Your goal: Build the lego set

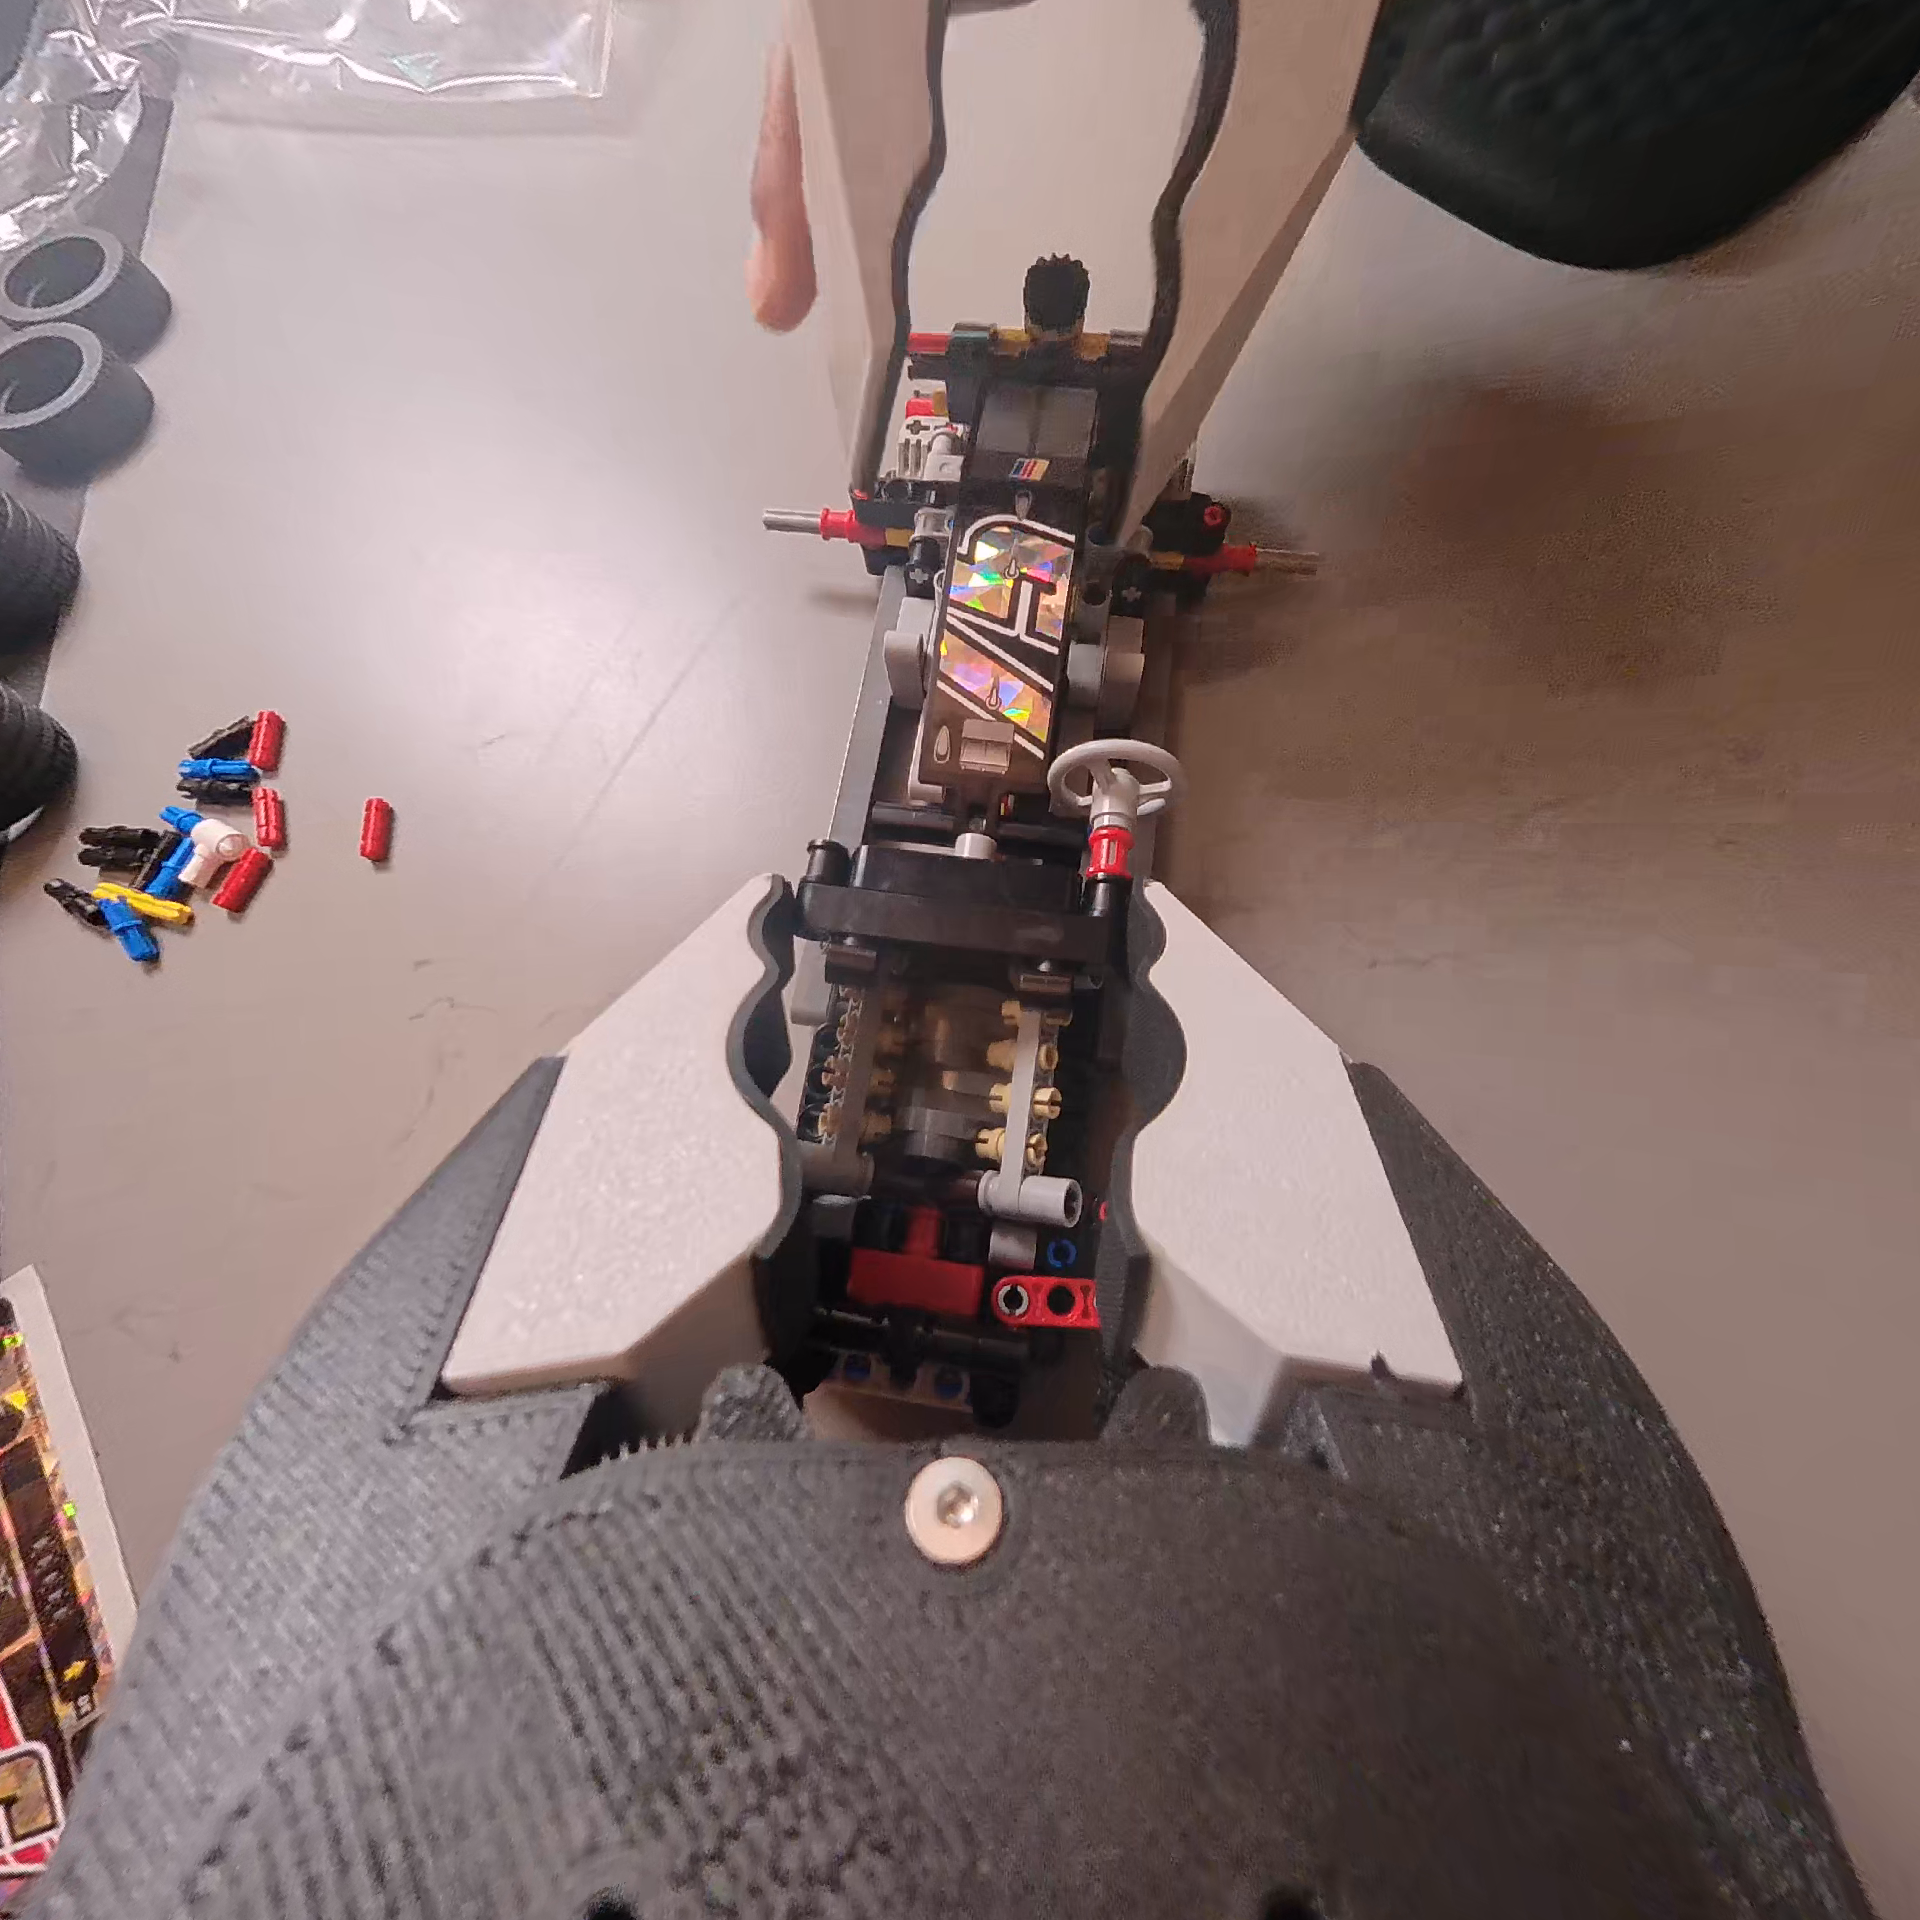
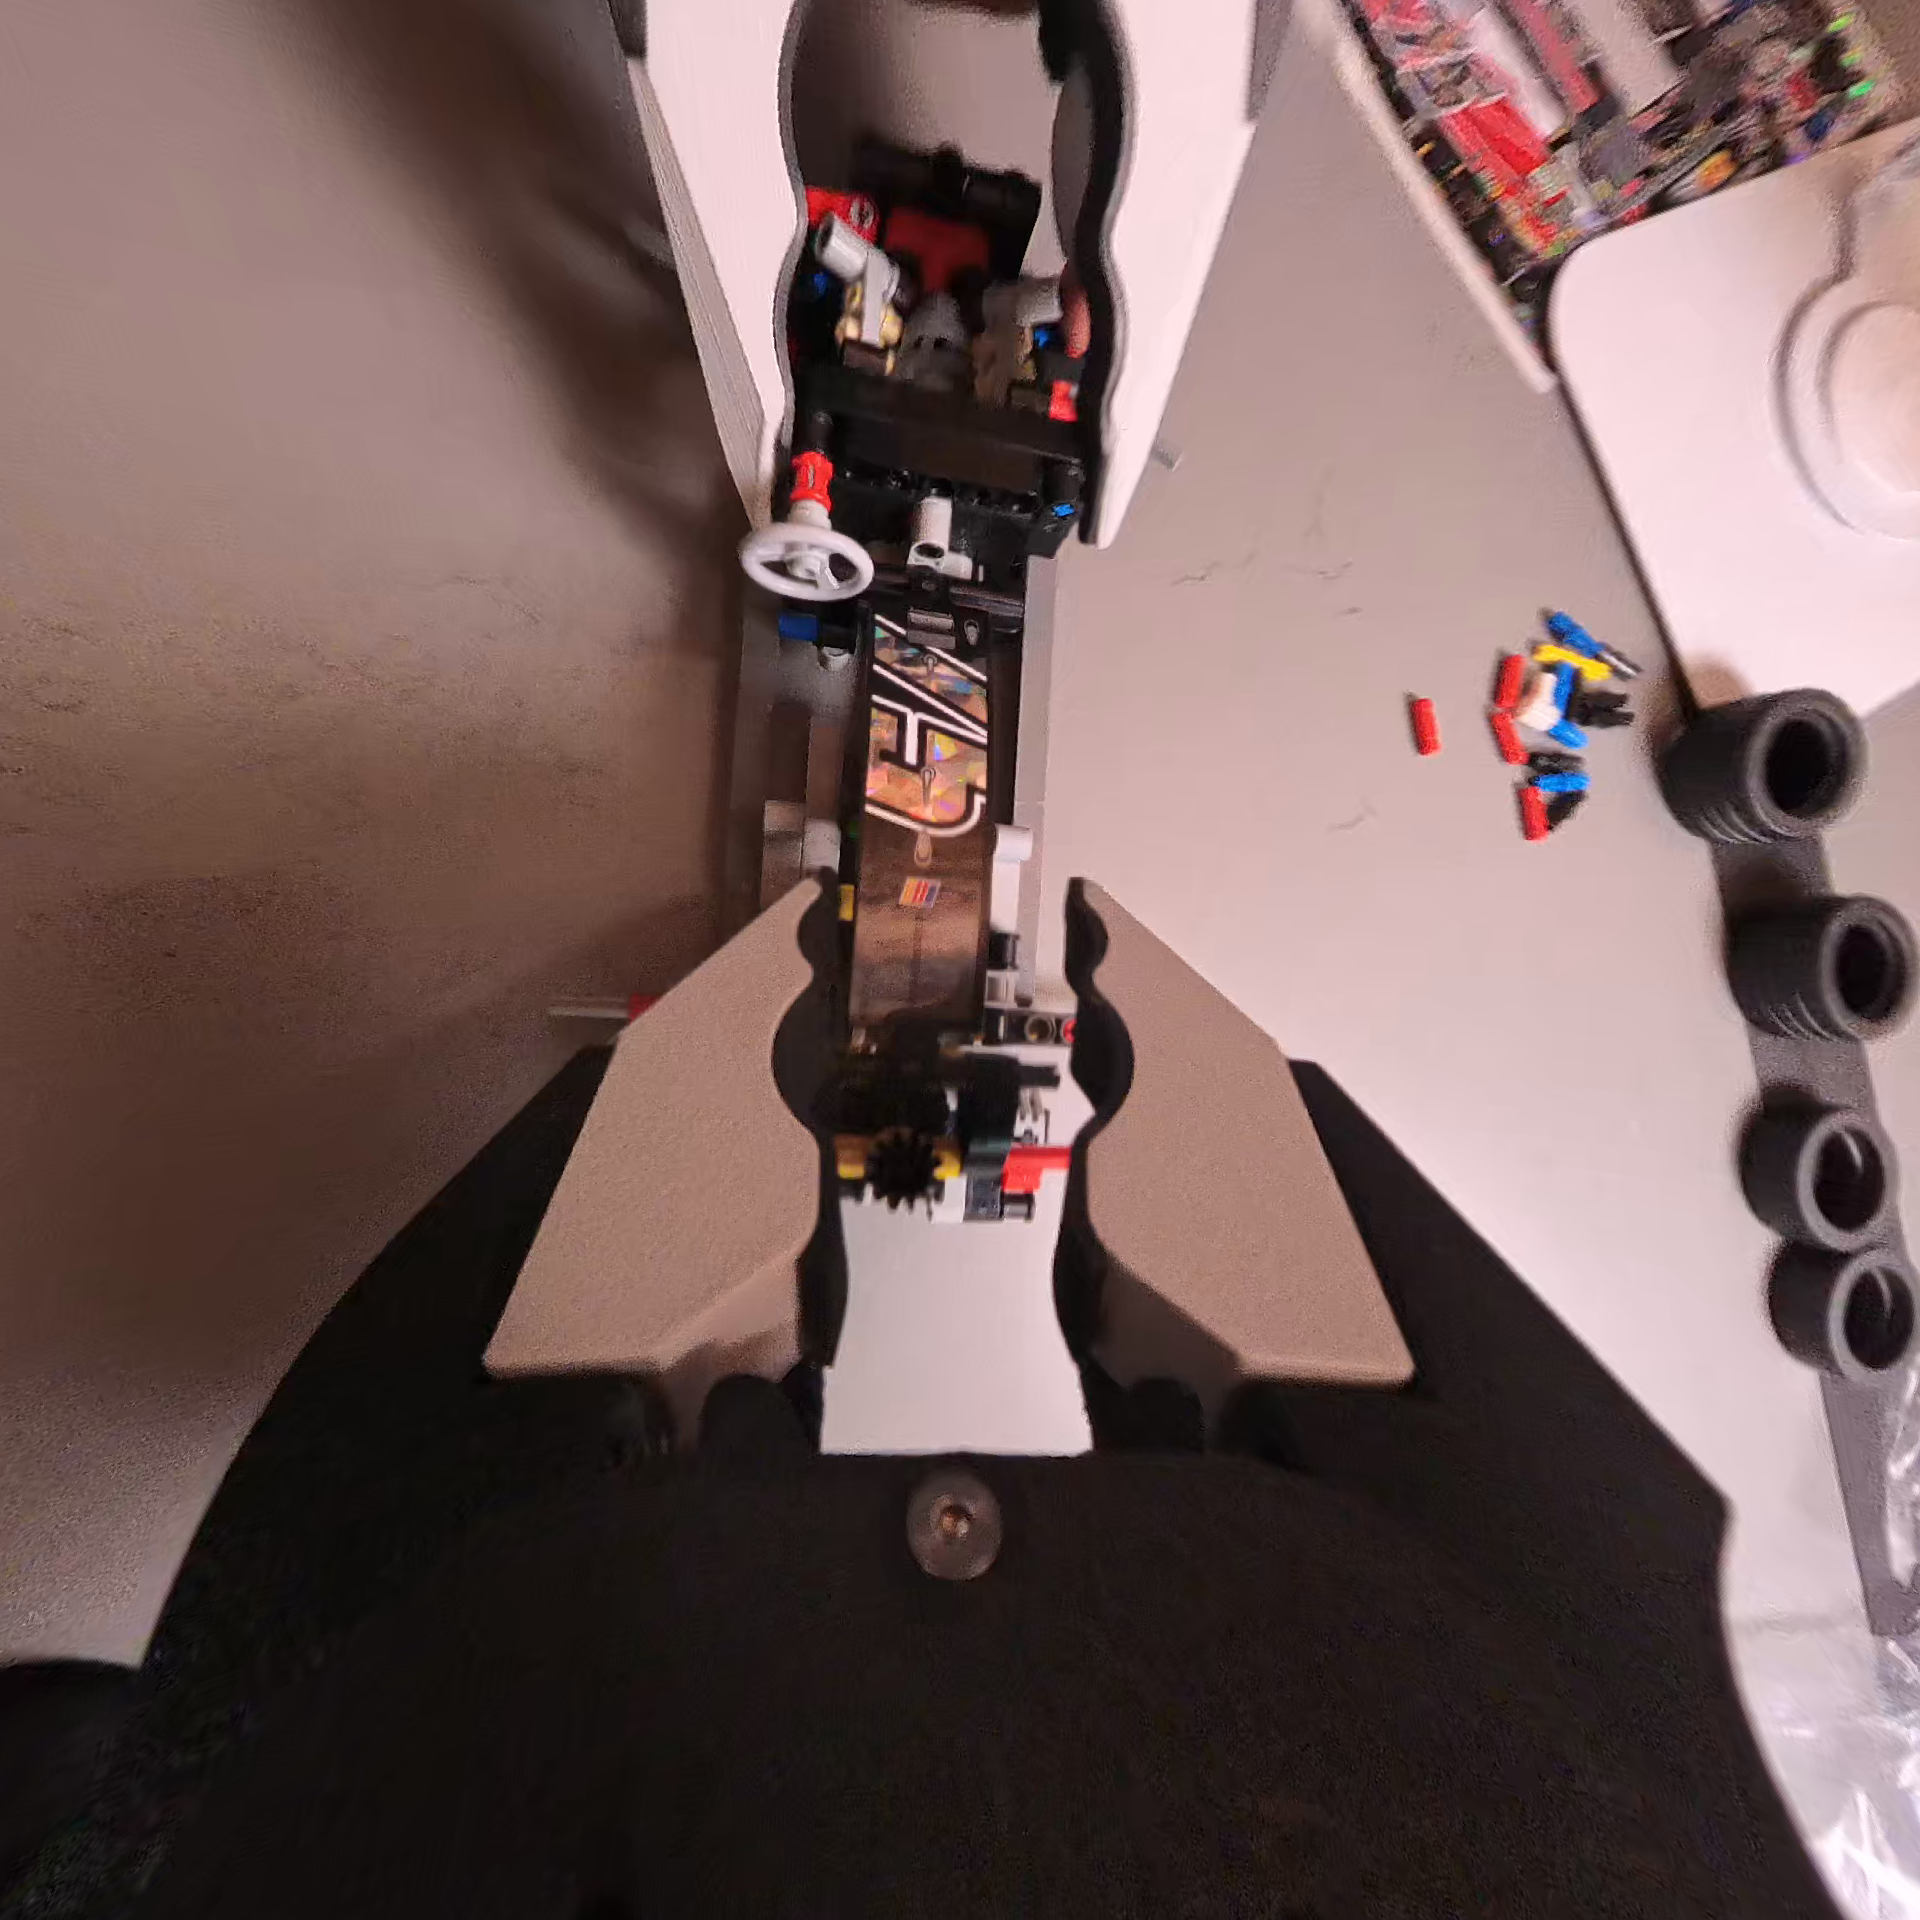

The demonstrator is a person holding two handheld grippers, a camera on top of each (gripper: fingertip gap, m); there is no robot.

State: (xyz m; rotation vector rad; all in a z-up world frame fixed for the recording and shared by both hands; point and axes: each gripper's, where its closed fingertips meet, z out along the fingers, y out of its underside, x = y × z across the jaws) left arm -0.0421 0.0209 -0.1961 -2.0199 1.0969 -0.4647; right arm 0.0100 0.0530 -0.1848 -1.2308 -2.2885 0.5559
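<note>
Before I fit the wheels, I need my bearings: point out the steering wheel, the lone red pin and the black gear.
steering wheel (image 1: 1117,779): left wrist view, rim.
lone red pin (image 1: 376,828): left wrist view, its middle.
black gear (image 2: 906,1172): right wrist view, toothed face.

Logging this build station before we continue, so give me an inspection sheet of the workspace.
Surface: pale table, scuffed.
Job's things: long Lego car chassis with grey steering wheel; four black tyres in a row.
Clutter: loose pins, red, blue, black; plastic bag; sticker sheet.
Grippers: left gripper clamps the engine end; right gripper straddles the gear end, contact unclear.
Cables: nothing seen.
Surroundings: nothing seen.
</note>
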